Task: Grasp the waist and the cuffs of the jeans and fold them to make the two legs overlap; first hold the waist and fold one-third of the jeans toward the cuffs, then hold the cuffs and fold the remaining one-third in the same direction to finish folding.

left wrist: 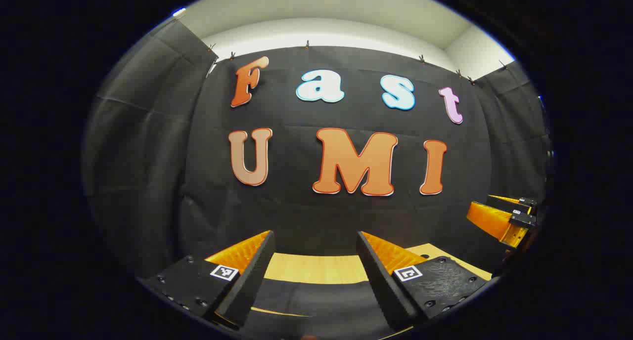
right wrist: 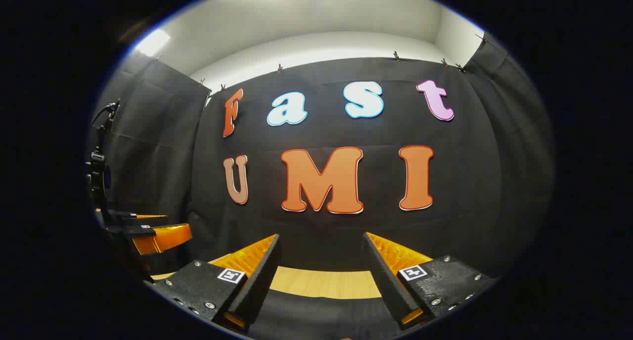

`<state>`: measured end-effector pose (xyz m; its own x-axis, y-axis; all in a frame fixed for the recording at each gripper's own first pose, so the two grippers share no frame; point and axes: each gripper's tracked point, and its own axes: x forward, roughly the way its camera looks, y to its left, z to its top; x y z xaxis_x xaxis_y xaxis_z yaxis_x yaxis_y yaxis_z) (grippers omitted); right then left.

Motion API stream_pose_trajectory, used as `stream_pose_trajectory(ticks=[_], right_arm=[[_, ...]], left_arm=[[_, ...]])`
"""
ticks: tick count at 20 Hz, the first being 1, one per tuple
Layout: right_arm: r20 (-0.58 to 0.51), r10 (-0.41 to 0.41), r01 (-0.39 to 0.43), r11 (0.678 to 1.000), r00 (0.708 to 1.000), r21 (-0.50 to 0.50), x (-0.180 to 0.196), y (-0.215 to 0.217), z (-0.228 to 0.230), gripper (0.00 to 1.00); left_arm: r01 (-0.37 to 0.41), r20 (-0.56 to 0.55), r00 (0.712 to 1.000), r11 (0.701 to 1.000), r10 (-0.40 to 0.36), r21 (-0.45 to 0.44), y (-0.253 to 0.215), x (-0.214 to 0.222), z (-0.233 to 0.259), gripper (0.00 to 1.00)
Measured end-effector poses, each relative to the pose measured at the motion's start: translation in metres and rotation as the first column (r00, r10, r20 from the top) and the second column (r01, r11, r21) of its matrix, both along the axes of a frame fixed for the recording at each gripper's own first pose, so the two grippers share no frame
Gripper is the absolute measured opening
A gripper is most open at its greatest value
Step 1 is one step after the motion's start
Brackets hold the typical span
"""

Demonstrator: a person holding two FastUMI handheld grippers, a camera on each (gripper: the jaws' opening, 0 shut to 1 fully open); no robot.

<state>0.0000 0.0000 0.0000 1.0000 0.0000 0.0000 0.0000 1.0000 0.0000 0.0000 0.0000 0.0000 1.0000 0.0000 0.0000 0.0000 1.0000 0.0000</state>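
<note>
At the bottom of the left gripper view I see my left gripper (left wrist: 315, 276) with its two black-and-orange fingers spread wide, nothing between them. Under and between the fingers lies a dark cloth (left wrist: 316, 300) that I take to be the jeans, though I cannot tell which part of them it is; it covers the near side of the wooden tabletop (left wrist: 316, 268), whose bare light strip runs along the far edge behind it. In the right gripper view my right gripper (right wrist: 321, 276) stands the same way, fingers held apart and empty over the same dark fabric, with the bare wood beyond. Each gripper shows off to the side in the other's view, raised above the table. Farthest off hangs the black cloth wall (left wrist: 148, 147), clipped below a white upper wall (right wrist: 321, 28).
</note>
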Motion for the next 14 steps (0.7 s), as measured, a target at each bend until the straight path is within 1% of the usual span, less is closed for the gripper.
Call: stream_pose_trajectory(ticks=[1, 3, 4, 5, 6, 7, 8, 9, 10, 11, 12, 13, 14], right_arm=[[-0.023, -0.018, 0.018, 1.0, 1.0, 0.001, 0.003, -0.002, -0.005, 0.97], [-0.065, -0.009, 0.011, 0.999, 0.998, 0.032, 0.004, 0.008, -0.012, 0.97], [-0.06, -0.013, 0.016, 0.999, 0.998, 0.036, 0.004, 0.009, -0.009, 0.98], [-0.053, -0.037, 0.039, 0.999, 0.998, 0.036, 0.007, 0.005, -0.005, 0.98], [-0.048, -0.045, 0.047, 0.998, 0.998, 0.04, 0.009, 0.002, 0.0, 0.97], [-0.035, -0.05, 0.051, 0.998, 0.998, 0.038, 0.008, 0.002, 0.005, 0.97], [-0.022, -0.066, 0.067, 0.997, 0.998, 0.029, 0.007, 0.0, 0.01, 1.0], [-0.018, -0.077, 0.077, 0.997, 0.997, 0.024, 0.006, -0.003, 0.012, 0.97], [-0.022, -0.083, 0.084, 0.996, 0.996, 0.028, 0.004, -0.004, 0.011, 0.98], [-0.032, -0.086, 0.087, 0.995, 0.996, 0.038, 0.002, -0.004, 0.01, 0.98], [-0.034, -0.091, 0.093, 0.995, 0.995, 0.046, 0.0, -0.004, 0.009, 0.93], [-0.021, -0.103, 0.104, 0.993, 0.994, 0.049, -0.004, -0.007, 0.011, 0.98], [-0.011, -0.112, 0.112, 0.993, 0.994, 0.045, -0.006, -0.01, 0.013, 0.97]], left_arm=[[0.035, -0.013, 0.999, 0.999, -0.035, -0.019, -0.003, 0.004, 0.0, 0.97], [0.089, -0.051, 0.994, 0.993, -0.093, -0.083, -0.008, 0.01, -0.002, 0.97], [0.112, -0.061, 0.991, 0.987, -0.12, -0.119, -0.009, 0.014, -0.002, 0.96], [0.122, -0.063, 0.989, 0.983, -0.132, -0.139, -0.008, 0.018, 0.003, 0.98], [0.123, -0.058, 0.99, 0.984, -0.131, -0.128, -0.003, 0.022, 0.01, 0.98], [0.103, -0.043, 0.993, 0.989, -0.108, -0.103, 0.005, 0.024, 0.017, 0.98], [0.082, -0.021, 0.996, 0.993, -0.084, -0.082, 0.012, 0.024, 0.027, 0.98], [0.066, -0.002, 0.998, 0.995, -0.067, -0.071, 0.017, 0.023, 0.035, 0.98], [0.062, 0.013, 0.998, 0.996, -0.061, -0.07, 0.015, 0.019, 0.036, 0.96], [0.08, 0.023, 0.997, 0.994, -0.079, -0.068, 0.009, 0.016, 0.038, 0.96], [0.111, 0.03, 0.994, 0.992, -0.11, -0.053, -0.002, 0.013, 0.039, 0.96], [0.123, 0.039, 0.992, 0.992, -0.121, -0.036, -0.007, 0.01, 0.04, 0.96], [0.126, 0.05, 0.991, 0.992, -0.124, -0.024, -0.008, 0.008, 0.041, 0.98]])
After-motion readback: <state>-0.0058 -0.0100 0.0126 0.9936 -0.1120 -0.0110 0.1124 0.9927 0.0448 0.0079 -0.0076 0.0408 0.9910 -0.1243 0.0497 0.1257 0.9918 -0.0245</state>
